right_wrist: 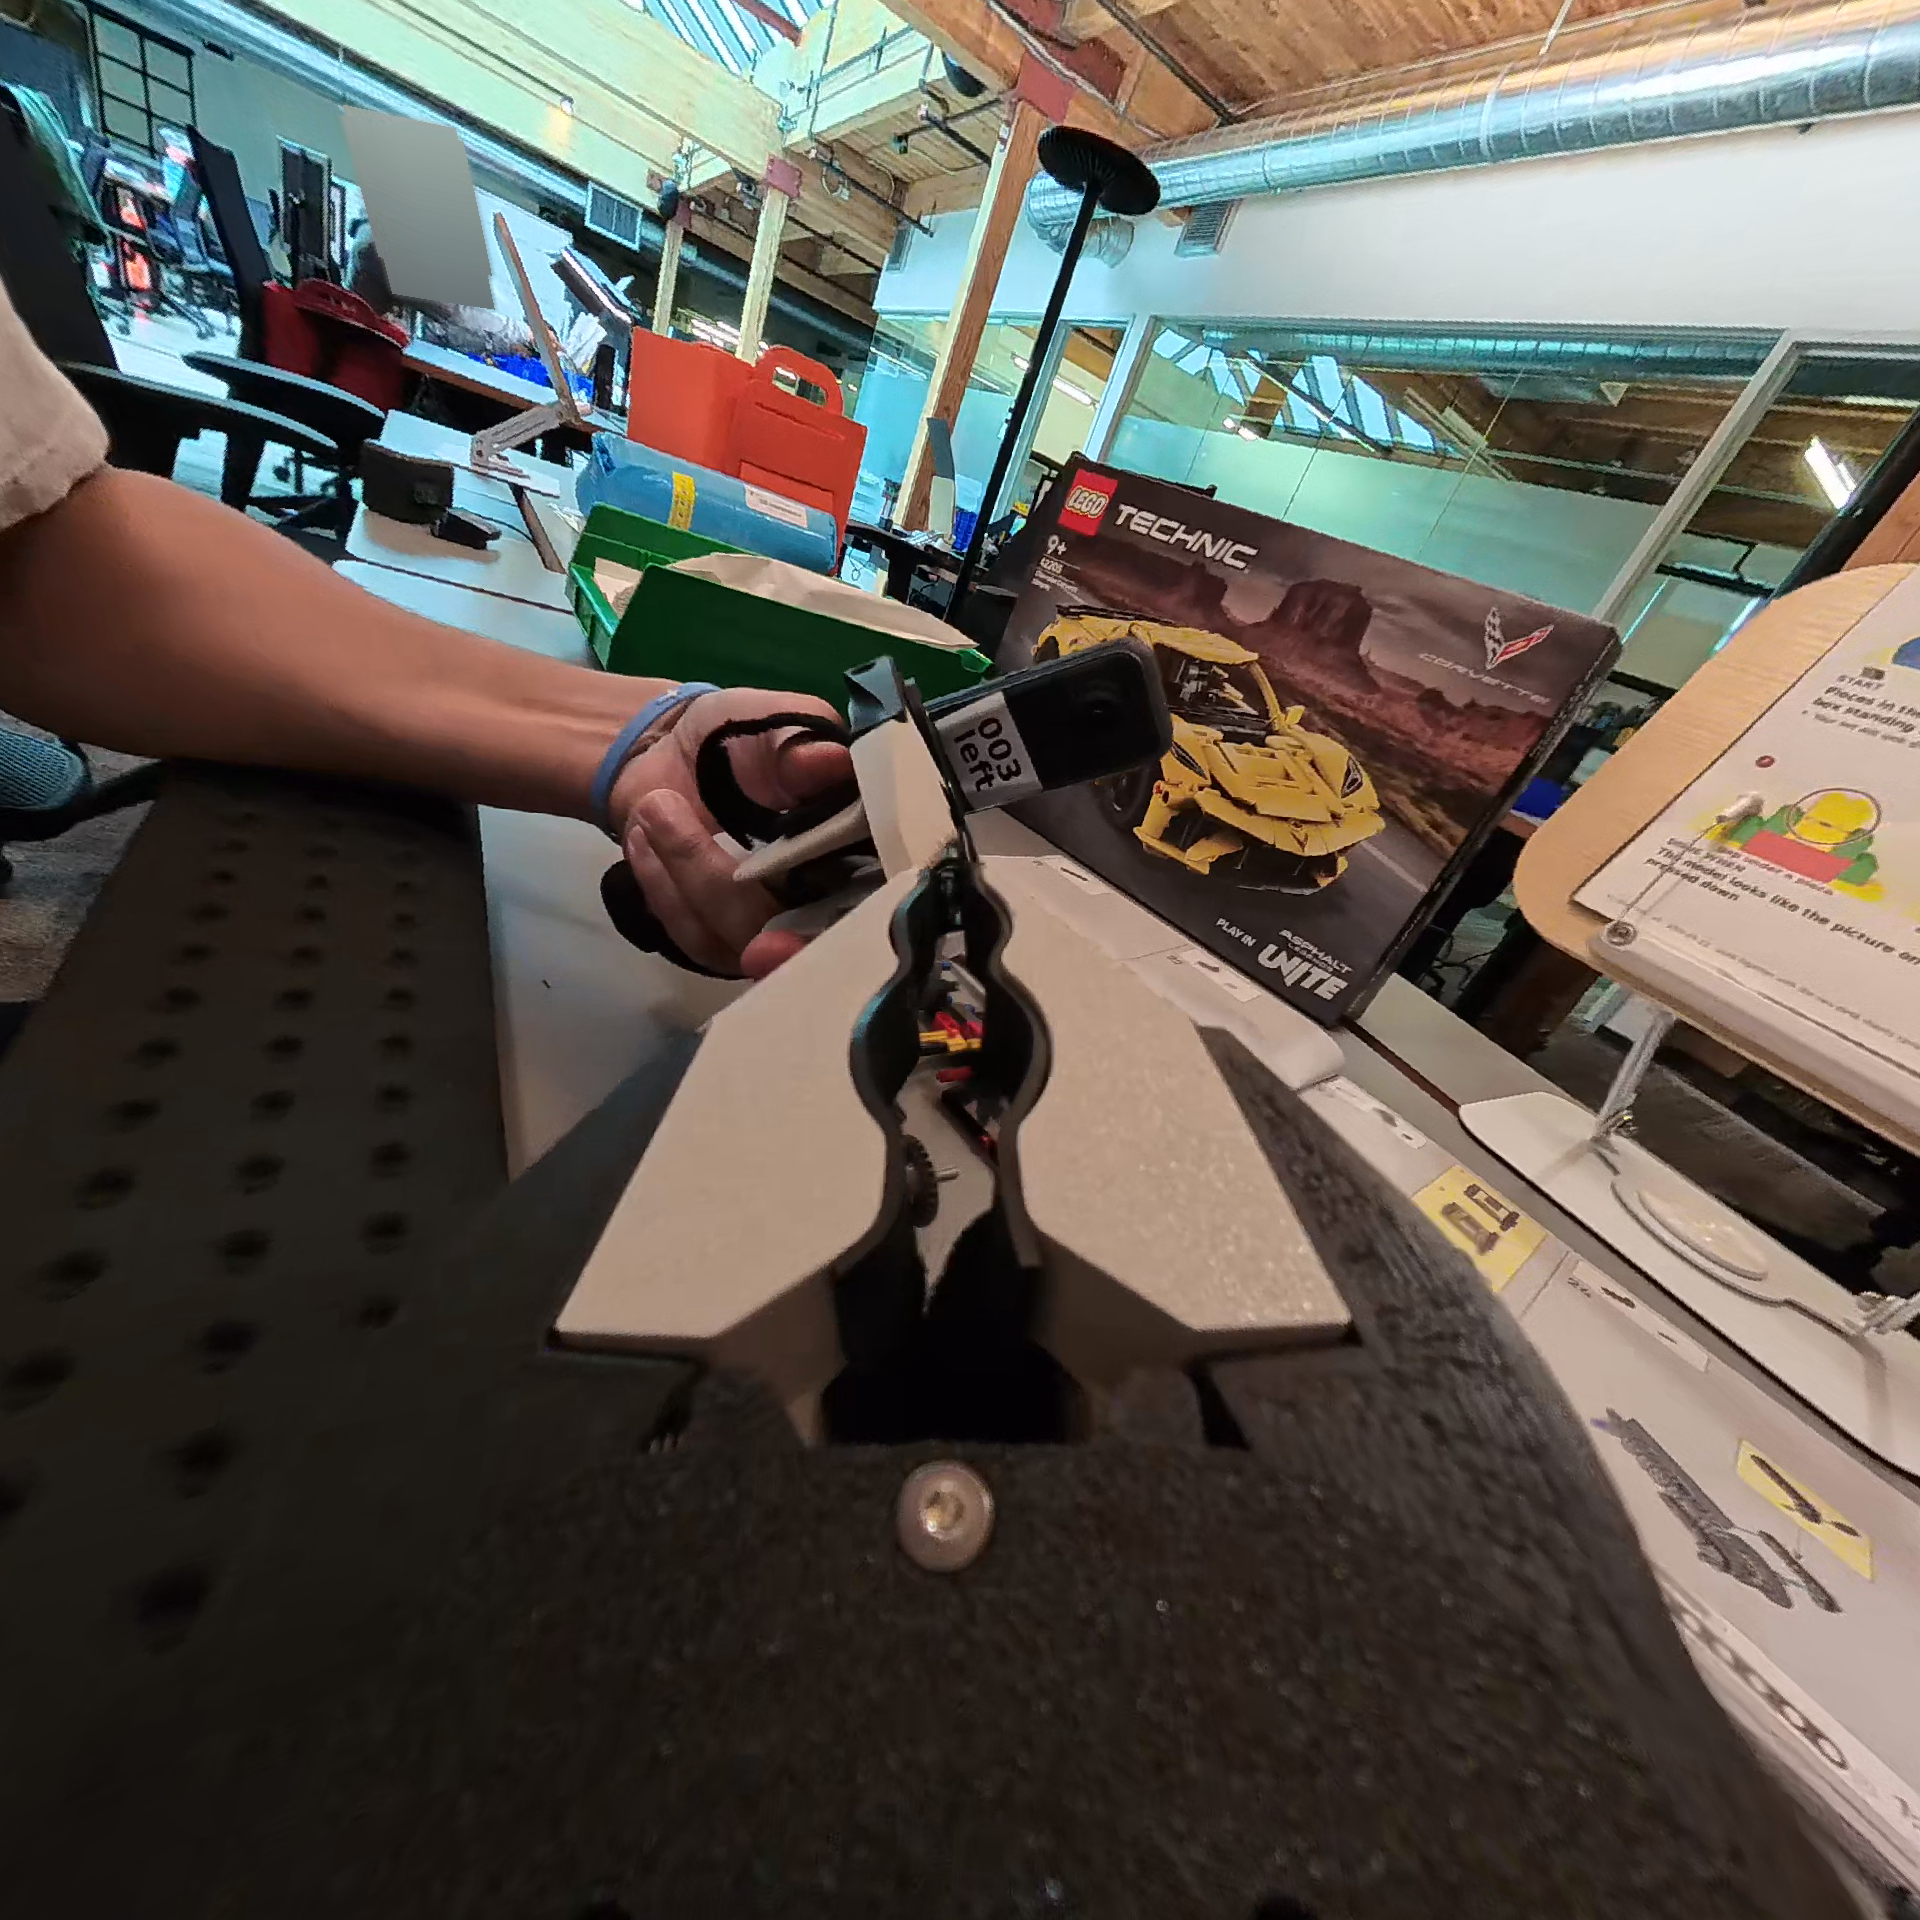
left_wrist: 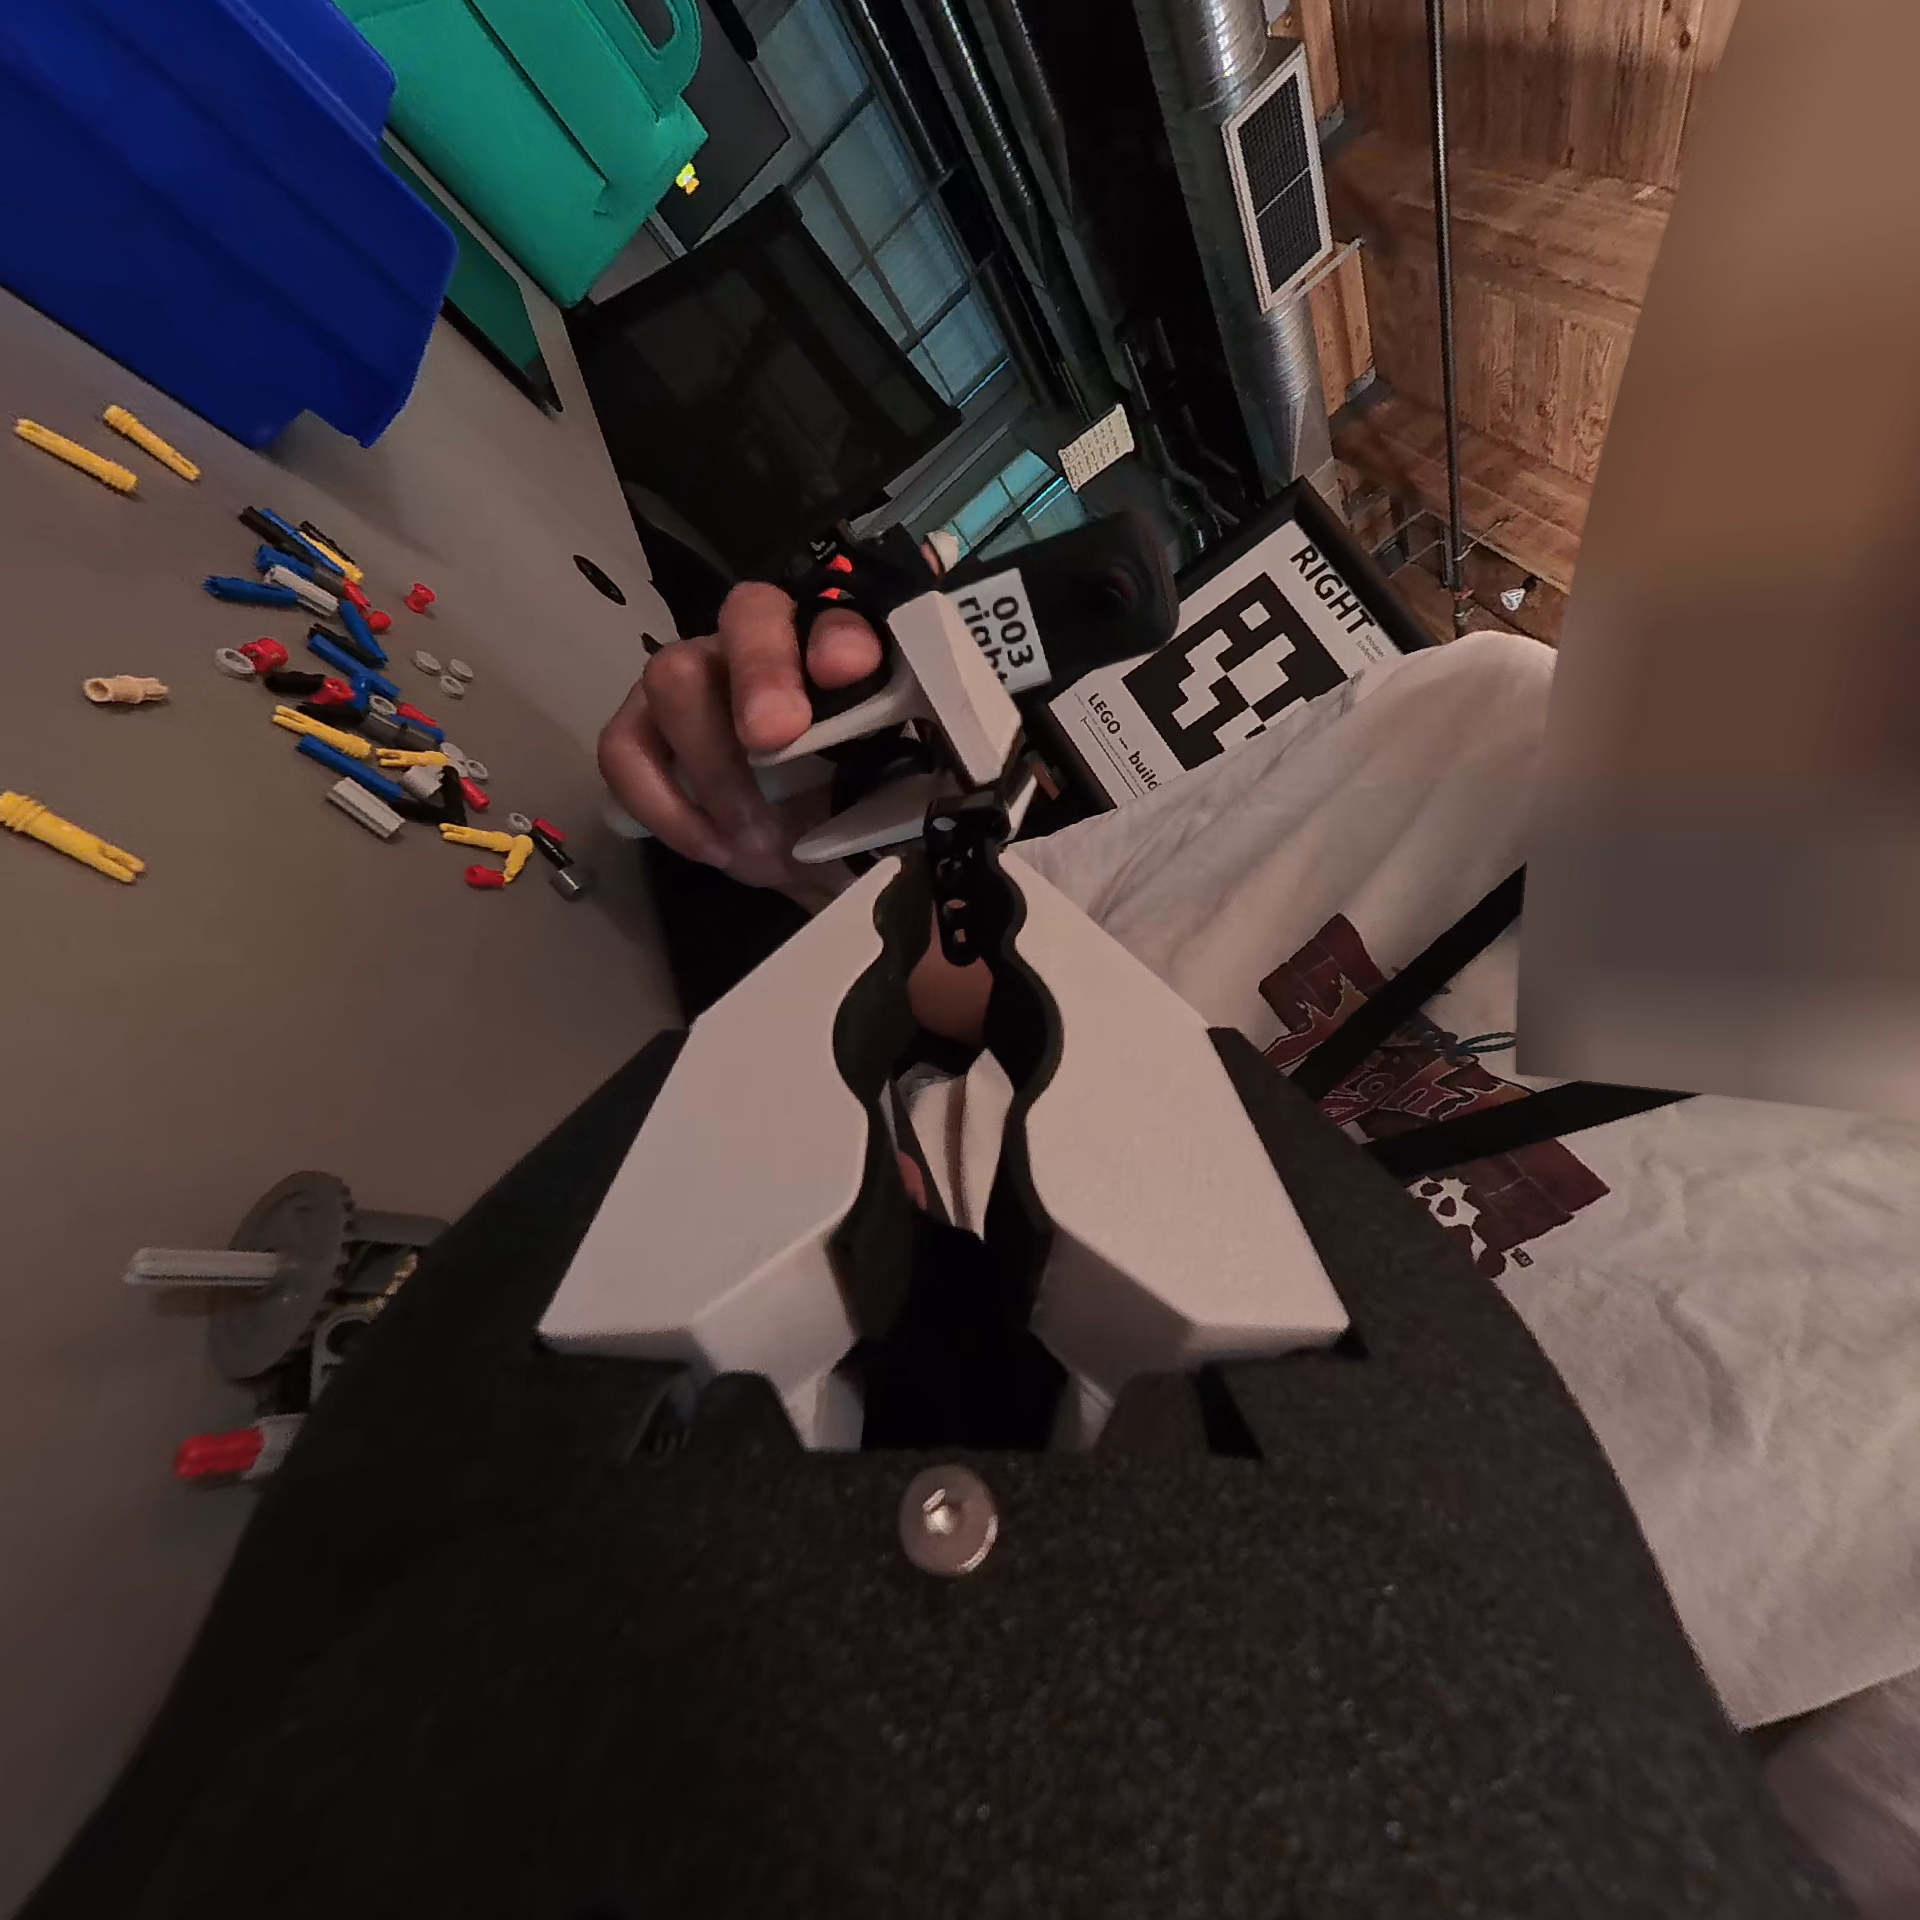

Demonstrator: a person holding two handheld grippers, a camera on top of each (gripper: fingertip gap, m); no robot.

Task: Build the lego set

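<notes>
- Joining two parts mid-air, by the look of it: both grippers meet tip to tip above the table edge, a black beam (left_wrist: 961,883) between them.
- Loose parts (left_wrist: 353,696) lie far left on the table (left_wrist: 260,987): yellow, blue, red, black pins and axles, well apart from the grippers.
- Gear sub-assy (left_wrist: 281,1278) w/ grey axle sits near the left gripper's body, untouched.
- Left gripper (left_wrist: 951,904): fingers nearly together, seemingly clamped on the black beam at the tips. Can't tell how firm.
- Right gripper (right_wrist: 951,894): fingers also close at the tips, pinching something dark and small; can't tell if it is the same beam or a pin going into it.
- Next move, prob.: line up hole and pin, press straight, keep wrists steady; tips hide the joint, so alignment is hard to check.
- Box (right_wrist: 1299,748) and instruction sheet (right_wrist: 1766,790) stand right, clear of the work.
- Nothing blocks the grippers but each other.
</notes>
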